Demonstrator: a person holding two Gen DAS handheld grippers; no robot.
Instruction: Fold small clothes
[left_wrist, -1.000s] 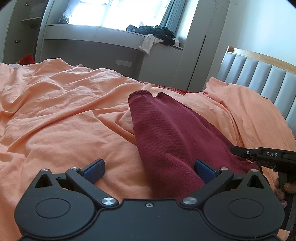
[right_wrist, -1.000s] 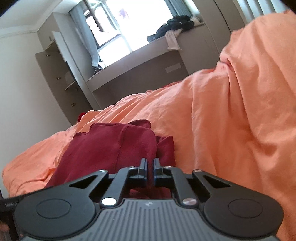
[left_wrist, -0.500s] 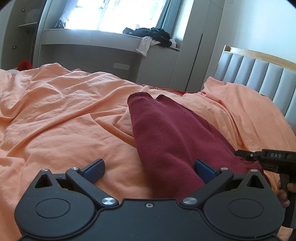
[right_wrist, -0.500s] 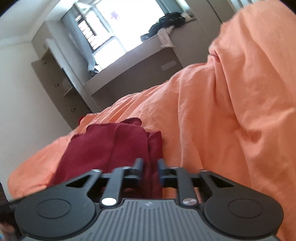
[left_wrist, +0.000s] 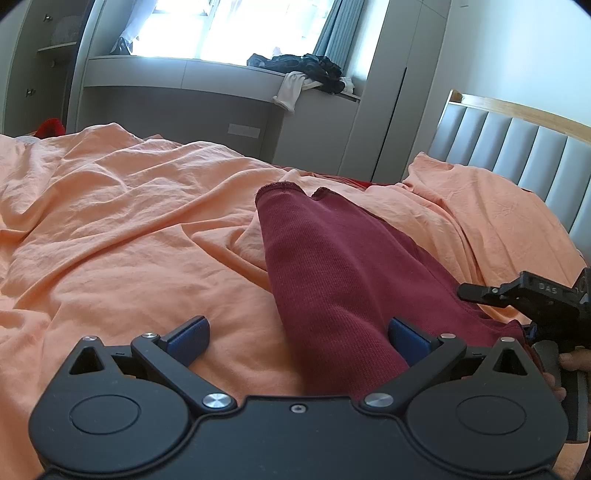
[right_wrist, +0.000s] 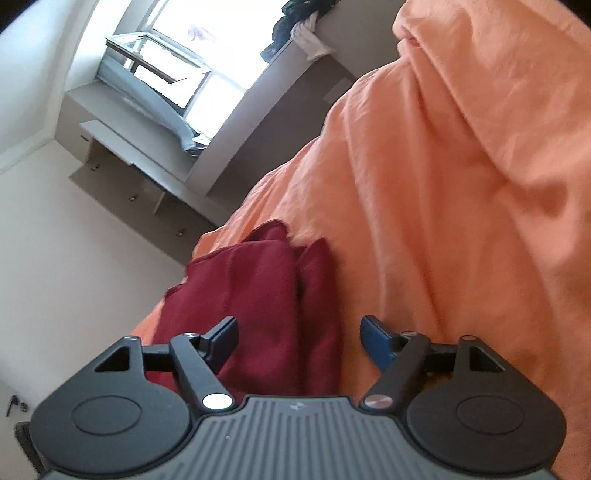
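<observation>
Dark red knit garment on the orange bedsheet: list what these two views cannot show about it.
- Near end of the dark red knit garment: left wrist view, hidden behind the left gripper body.
- Its right edge: same view, covered by the right gripper.
- Layers and fold count: right wrist view, garment bunched, lower part behind the right gripper body.
- Garment type: neither view shows its whole outline.
- Underside on the orange bedsheet: unseen.

To the left of the folded dark-red knit garment we see a wide stretch of rumpled orange bedsheet where a claw could pass. On its right side, the raised orange pillow mound and the grey padded headboard close off the room.
</observation>
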